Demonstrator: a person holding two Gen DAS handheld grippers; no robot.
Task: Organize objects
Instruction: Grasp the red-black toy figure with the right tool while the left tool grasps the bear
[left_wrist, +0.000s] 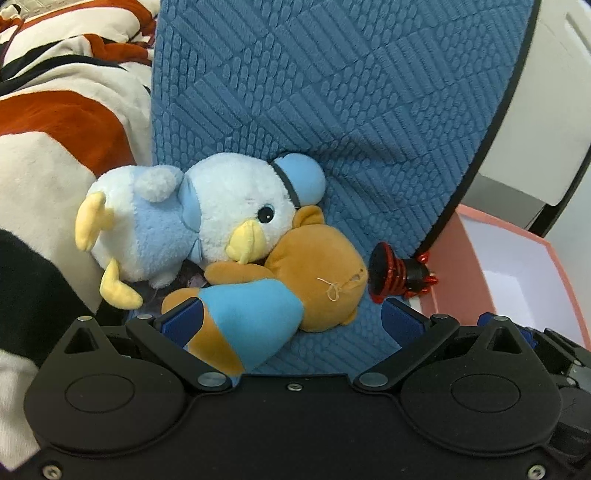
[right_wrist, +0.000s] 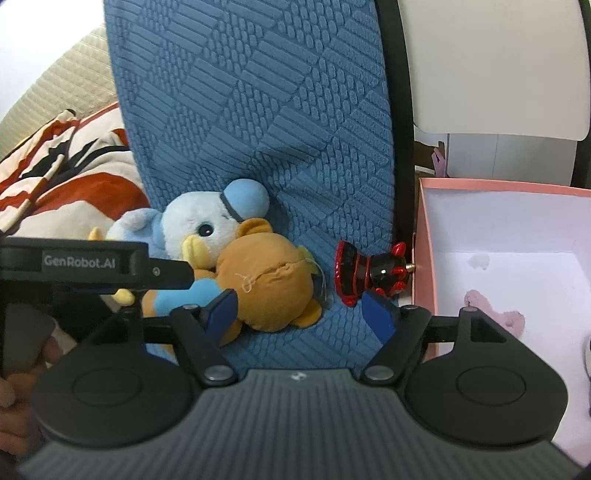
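Currently: approach step. Brown plush (left_wrist: 317, 273) & blue duck plush (left_wrist: 207, 225) lie mid blue mat (left_wrist: 332, 92); red figurine (right_wrist: 369, 271) at mat's edge by pink box (right_wrist: 498, 188). Left tongs (left_wrist: 291, 321) spread astride brown plush; right tongs (right_wrist: 299, 308) spread, empty. Next, prob.: close, lift, box.

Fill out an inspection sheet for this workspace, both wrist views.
Surface: blue quilted cushion, black-edged.
Job's things: duck plush lying on bear plush; red-and-black figurine on its side beside pink box.
Clutter: pink plush piece inside the box.
Grippers: left gripper open, straddling the bear; right gripper open, nothing between its pads.
Cables: nothing seen.
Surroundings: orange, white and black blanket; white furniture.
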